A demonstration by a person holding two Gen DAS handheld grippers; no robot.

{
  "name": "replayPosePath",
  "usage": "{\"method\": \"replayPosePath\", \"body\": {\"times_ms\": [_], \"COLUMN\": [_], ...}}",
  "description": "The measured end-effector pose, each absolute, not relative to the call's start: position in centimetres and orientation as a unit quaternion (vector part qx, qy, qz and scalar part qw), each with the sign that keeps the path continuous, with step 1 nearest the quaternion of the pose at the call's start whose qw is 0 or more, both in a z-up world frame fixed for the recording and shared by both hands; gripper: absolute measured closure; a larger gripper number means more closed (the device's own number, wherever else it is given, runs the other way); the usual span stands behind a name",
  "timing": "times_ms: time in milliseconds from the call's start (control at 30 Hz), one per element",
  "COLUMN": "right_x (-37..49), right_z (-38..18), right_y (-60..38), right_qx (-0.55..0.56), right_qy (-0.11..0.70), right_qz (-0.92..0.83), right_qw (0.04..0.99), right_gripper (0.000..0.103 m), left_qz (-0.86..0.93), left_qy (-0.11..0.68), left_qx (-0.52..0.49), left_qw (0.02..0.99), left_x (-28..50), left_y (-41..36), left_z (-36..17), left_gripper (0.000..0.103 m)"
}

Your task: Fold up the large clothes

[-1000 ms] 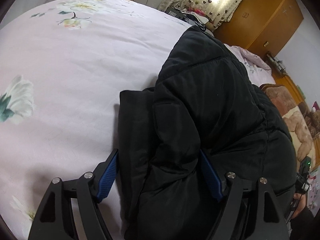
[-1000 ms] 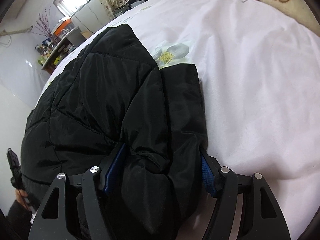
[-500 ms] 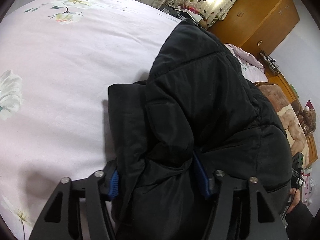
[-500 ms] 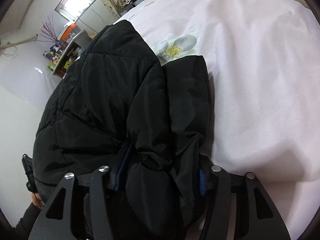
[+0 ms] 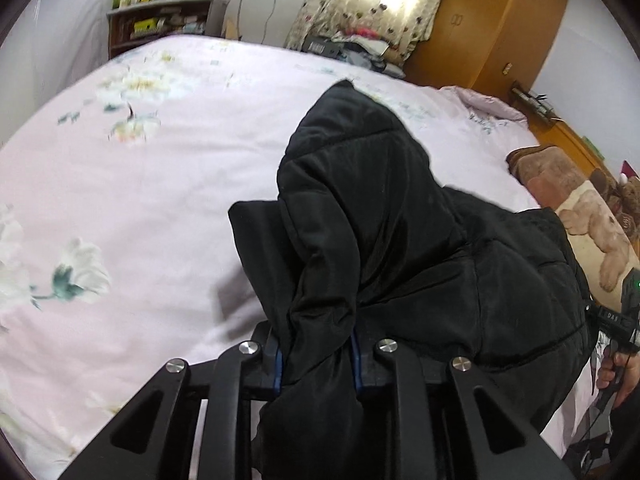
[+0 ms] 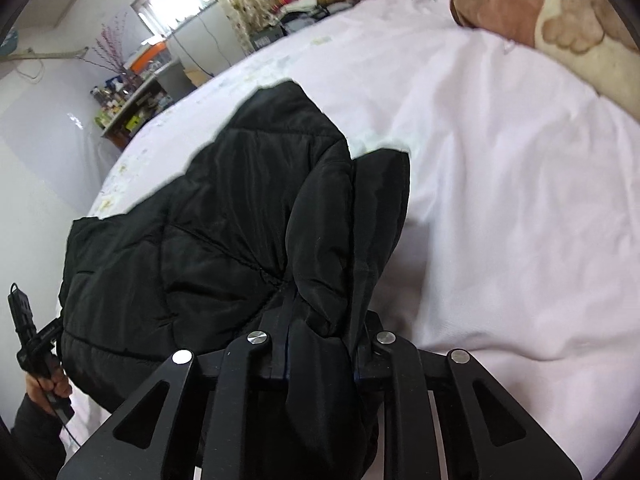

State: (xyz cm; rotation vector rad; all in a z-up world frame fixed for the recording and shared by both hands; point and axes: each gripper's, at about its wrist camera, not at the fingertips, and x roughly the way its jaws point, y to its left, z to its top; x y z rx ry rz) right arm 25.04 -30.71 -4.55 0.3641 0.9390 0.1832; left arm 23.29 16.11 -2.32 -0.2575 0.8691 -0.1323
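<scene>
Left wrist view: the left gripper (image 5: 318, 354), its jaws closing, pinches a bunched fold of the black padded jacket (image 5: 400, 240) between its blue pads (image 5: 277, 364). The jacket rises from the jaws as a puffy mass and spreads away over the pink floral bedsheet (image 5: 140, 208), its far end reaching toward the middle of the bed.

Right wrist view: the right gripper (image 6: 320, 354), jaws likewise closing, clamps another gathered fold of the same jacket (image 6: 224, 216); the fabric hangs below the fingers and fills the gap between them, hiding the pads almost wholly.

Surroundings: a brown bear-print blanket (image 5: 588, 216) lies at the bed's right side, well apart from the jacket; a wooden wardrobe (image 5: 492, 28), a patterned curtain (image 5: 372, 4) and a cluttered shelf (image 5: 160, 20) stand beyond the bed. At each frame's edge the opposite hand (image 5: 618, 372) appears on its handle, partly cut off.

The jacket's underside and its near hem are hidden behind the gripper bodies; motion blur softens the sheet's flowers.
</scene>
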Motion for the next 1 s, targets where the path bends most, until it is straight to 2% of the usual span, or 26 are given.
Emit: {"method": "replayPosePath", "body": {"times_ms": [333, 600, 767, 867, 1000], "right_x": [21.6, 24.4, 27.0, 29.7, 33.0], "right_z": [-0.2, 2.2, 3.6, 4.5, 2.1], "right_y": [-30.5, -27.4, -25.0, -23.2, -22.2], "right_qx": [0.172, 0.168, 0.164, 0.169, 0.159], "right_qy": [0.411, 0.390, 0.371, 0.356, 0.385], "right_qz": [0.116, 0.135, 0.153, 0.170, 0.142], "right_qw": [0.888, 0.895, 0.901, 0.903, 0.898], "right_gripper": [0.086, 0.086, 0.086, 0.087, 0.087], "left_qz": [-0.075, -0.065, -0.058, -0.067, -0.050], "left_qy": [0.381, 0.350, 0.329, 0.310, 0.372], "left_qx": [-0.135, -0.134, -0.127, -0.121, -0.122], "left_qw": [0.912, 0.925, 0.934, 0.941, 0.919], "left_x": [20.1, 21.4, 23.7, 25.7, 28.7], "left_y": [17.8, 19.7, 21.5, 22.4, 23.0], "left_z": [1.5, 4.1, 5.7, 6.8, 2.1], "left_gripper": [0.080, 0.083, 0.092, 0.092, 0.092]}}
